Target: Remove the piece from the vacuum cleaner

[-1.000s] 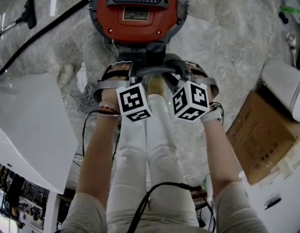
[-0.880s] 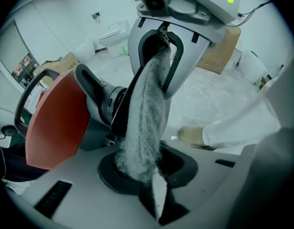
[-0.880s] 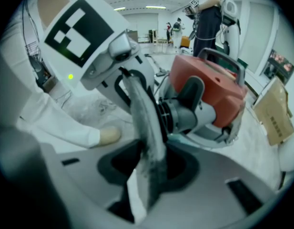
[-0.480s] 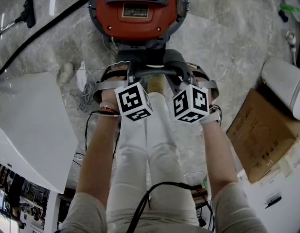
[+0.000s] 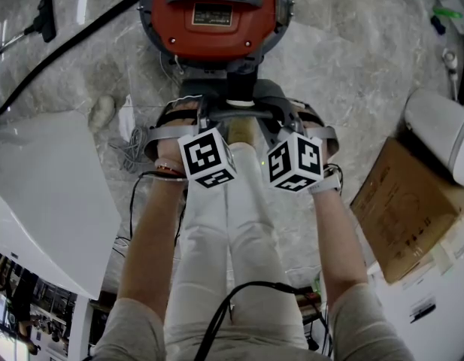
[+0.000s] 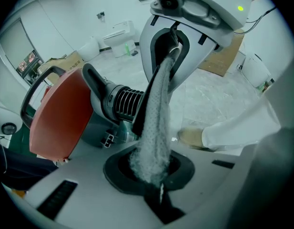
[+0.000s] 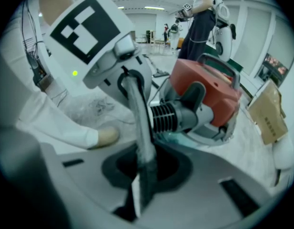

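Note:
The red vacuum cleaner (image 5: 213, 13) (image 6: 56, 118) (image 7: 208, 87) stands on the floor ahead of my feet. Its dark grey hose connector (image 5: 239, 89) (image 6: 120, 101) (image 7: 177, 113), with a ribbed collar, points toward me. A grey strip (image 5: 235, 113) (image 6: 156, 123) (image 7: 139, 118) spans from one gripper to the other just in front of the connector. My left gripper (image 5: 205, 117) (image 6: 154, 175) and right gripper (image 5: 280, 119) (image 7: 142, 180) face each other. Both have just been closing their jaws, and each is shut on an end of the strip.
A black hose (image 5: 59, 51) runs left to a floor nozzle (image 5: 45, 17). A white tabletop (image 5: 43, 194) lies at the left, a cardboard box (image 5: 401, 209) and a white appliance (image 5: 442, 134) at the right. Loose cable (image 5: 130, 153) lies by my left foot.
Both hands keep their place by the hose connector. The vacuum cleaner sits a little higher in the head view.

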Motion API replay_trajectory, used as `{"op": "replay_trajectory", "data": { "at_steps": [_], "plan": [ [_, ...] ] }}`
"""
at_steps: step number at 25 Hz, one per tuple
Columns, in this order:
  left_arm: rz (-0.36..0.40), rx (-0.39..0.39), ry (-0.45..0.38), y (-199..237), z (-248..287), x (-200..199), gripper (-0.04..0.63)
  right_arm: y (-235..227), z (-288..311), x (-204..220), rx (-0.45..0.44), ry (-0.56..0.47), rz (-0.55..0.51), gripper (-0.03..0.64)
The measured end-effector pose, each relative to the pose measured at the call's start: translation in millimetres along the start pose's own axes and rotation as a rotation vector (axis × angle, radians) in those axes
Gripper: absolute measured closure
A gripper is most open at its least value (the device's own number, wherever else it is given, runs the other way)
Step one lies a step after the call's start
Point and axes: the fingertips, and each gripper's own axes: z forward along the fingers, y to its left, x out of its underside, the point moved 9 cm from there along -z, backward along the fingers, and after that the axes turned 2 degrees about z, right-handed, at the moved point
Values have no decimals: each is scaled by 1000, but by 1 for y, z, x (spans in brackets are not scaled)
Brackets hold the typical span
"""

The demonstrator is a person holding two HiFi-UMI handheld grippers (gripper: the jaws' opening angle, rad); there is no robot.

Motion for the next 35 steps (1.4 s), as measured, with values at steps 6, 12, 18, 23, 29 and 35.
{"op": "replay_trajectory", "data": {
  "at_steps": [6,12,18,23,29,35],
  "plan": [
    [-37,14,-4,-3,2,3,549,1,2,1,1,-9,32,570],
    [-56,31,-11,-3,2,1,549,0,0,1,6,-4,33,571],
    [-60,23,-2,-8,-2,2,549,4,-3,-1,12,1,29,569],
    [-68,18,-1,-8,-2,4,549,5,-2,0,11,-2,32,569],
    [-73,7,-13,-8,0,4,549,5,-1,1,19,-3,48,569],
    [-72,14,-21,-13,-4,4,551,11,-4,1,22,-1,19,569]
  ]
}}
